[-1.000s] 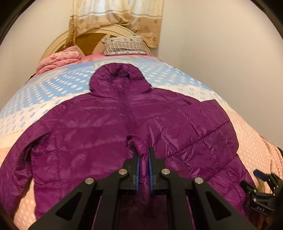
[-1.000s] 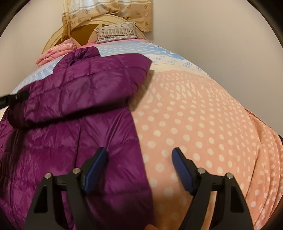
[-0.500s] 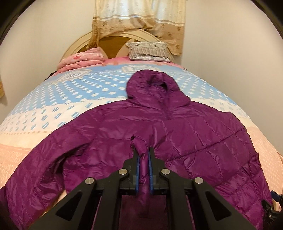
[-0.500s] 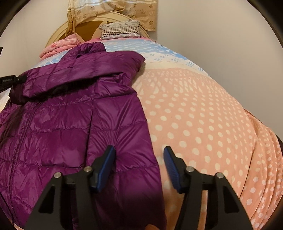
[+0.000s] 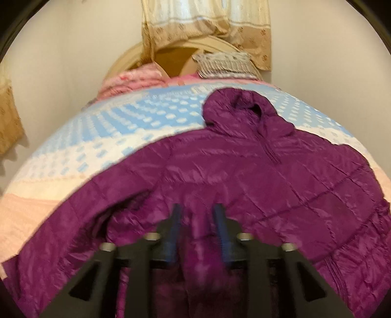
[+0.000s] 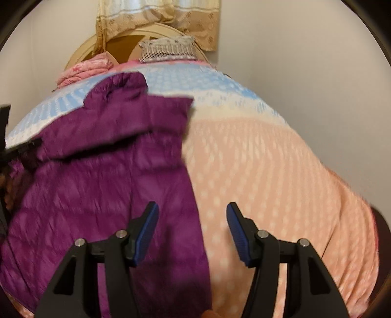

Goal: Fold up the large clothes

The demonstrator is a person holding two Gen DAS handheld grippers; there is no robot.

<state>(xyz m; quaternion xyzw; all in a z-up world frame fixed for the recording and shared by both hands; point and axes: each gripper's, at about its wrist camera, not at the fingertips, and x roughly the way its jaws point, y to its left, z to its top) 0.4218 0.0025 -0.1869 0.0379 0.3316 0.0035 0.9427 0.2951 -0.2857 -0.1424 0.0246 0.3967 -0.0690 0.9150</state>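
Left wrist view first, and it is blurred: the purple puffer jacket (image 5: 256,176) lies spread across the bed (image 5: 80,156), hood (image 5: 234,107) pointing to the far end, one sleeve (image 5: 73,220) running out to the near left over the dotted bedspread. The left gripper (image 5: 196,220) sits low over the jacket's near middle, and its jaws have just been opening; the blue pads (image 5: 174,227) stand apart now with purple fabric showing in the gap, though the blur makes it hard to say whether anything is still touching them. At the far end there is a folded pink blanket (image 5: 136,78) on the left, a striped pillow (image 5: 223,64) against the rounded headboard (image 5: 171,52), and a beige curtain (image 5: 207,22) hanging above. Over to the right wrist view: the jacket (image 6: 97,171) fills the left half, its other sleeve (image 6: 136,117) folded across the body, its edge running down the middle of the bed (image 6: 268,159). The right gripper (image 6: 193,227) hangs open above that edge, left pad (image 6: 146,232) over purple fabric, the other pad over the peach dotted cover, nothing clamped between them. A sliver of black hardware shows at the far left edge.
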